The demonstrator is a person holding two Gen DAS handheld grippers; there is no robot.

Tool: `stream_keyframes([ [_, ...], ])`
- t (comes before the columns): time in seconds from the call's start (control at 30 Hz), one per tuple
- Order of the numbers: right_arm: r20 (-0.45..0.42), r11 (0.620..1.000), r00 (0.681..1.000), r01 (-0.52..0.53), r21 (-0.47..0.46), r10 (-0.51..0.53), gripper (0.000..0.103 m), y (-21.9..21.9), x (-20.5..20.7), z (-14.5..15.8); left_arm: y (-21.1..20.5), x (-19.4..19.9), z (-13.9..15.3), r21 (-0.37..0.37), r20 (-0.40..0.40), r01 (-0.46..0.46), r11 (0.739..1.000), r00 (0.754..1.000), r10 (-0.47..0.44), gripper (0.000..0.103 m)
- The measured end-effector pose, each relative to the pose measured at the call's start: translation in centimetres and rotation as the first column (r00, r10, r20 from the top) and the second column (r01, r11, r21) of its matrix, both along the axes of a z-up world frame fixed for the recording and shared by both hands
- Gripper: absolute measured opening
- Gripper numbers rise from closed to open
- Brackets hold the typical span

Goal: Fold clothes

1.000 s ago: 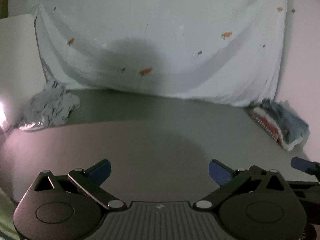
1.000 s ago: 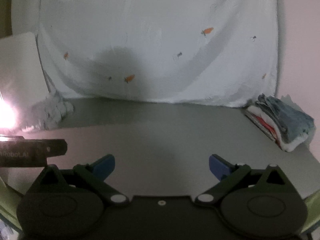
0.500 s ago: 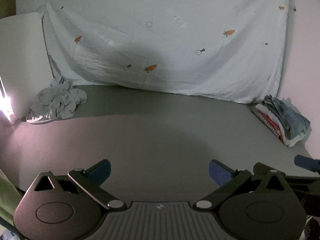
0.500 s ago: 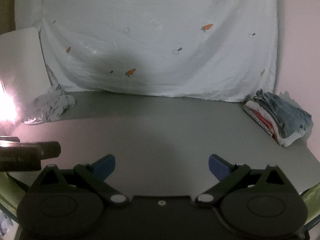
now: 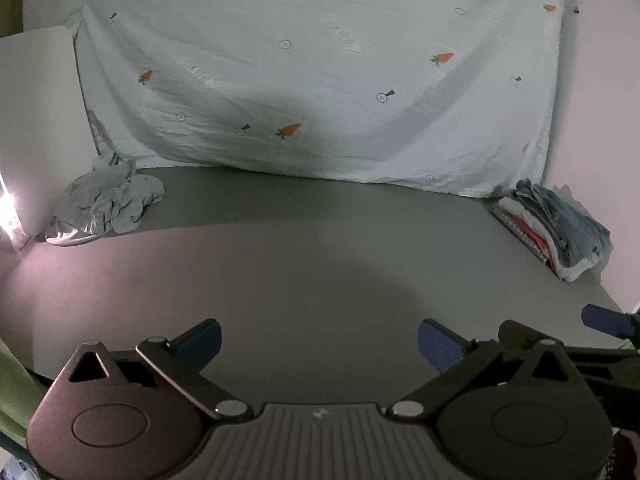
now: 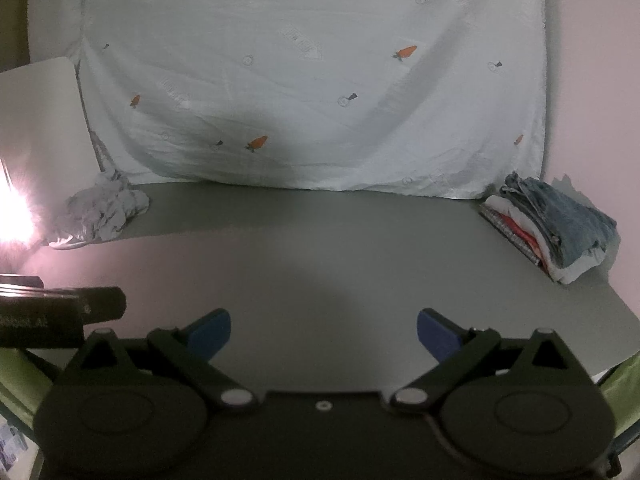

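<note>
Crumpled grey laundry [image 5: 106, 204] lies at the middle left of the frame, on the far left corner of the grey table [image 5: 320, 264], just in front of the carrot-print sheet [image 5: 320, 80] hung as a backdrop. At the middle right we see a folded stack [image 5: 560, 228], blue denim on top with white and red layers beneath, sitting well apart from the heap. We judge the stack to be finished work and the grey heap to be what is left; the wide stretch of table between them holds nothing mid-fold. Our left gripper [image 5: 318, 344] hangs over the near edge with its blue pads spread wide and nothing between them. Our right gripper [image 6: 323, 334] is likewise spread and empty, beside it at the lower frame. We judge the next garment has not yet been fetched.
</note>
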State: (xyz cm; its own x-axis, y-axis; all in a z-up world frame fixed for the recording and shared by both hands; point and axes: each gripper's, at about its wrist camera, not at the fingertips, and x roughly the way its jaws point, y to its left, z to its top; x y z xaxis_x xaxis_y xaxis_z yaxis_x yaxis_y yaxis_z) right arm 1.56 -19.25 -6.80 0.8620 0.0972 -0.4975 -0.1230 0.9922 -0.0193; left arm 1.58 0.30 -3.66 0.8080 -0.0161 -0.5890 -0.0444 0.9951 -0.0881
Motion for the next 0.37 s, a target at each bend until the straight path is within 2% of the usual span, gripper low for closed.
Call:
stream_keyframes([
  [0.37,0.016,1.000,1.000,0.001,-0.015,-0.001,0.101,0.35,0.35,-0.01,0.54,0.01,0.09,0.006,0.010,0.008,1.000,1.000,-0.008,0.103],
])
